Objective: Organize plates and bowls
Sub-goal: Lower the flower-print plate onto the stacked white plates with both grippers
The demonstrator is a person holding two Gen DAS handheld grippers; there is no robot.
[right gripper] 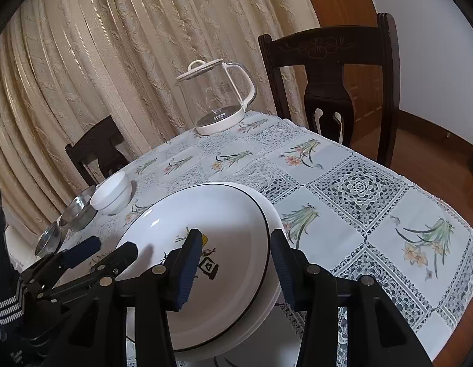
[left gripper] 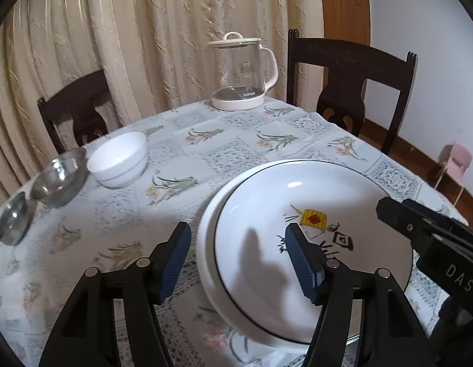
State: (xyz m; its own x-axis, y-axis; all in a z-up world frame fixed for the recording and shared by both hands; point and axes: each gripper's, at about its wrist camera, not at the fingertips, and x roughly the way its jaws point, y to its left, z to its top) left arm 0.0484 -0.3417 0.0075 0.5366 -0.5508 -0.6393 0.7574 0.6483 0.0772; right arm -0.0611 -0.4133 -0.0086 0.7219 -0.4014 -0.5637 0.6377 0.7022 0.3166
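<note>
Plate stack (left gripper: 297, 189) sits near the table's front edge: black-rimmed printed plate on a plain white one; left gripper (left gripper: 239, 260) jaws apart astride the stack's left rim, pads clear of it, holding nothing; right gripper (right gripper: 233, 263) likewise parted astride the right rim, no visible pad contact. White bowl (left gripper: 117, 160) and two steel bowls (left gripper: 57, 177) back left, well apart from the stack. Left view alone shows a pink chair (left gripper: 456, 159); right view alone shows a striped sleeve (right gripper: 5, 309) and the kettle (right gripper: 216, 91) label clearly.
</note>
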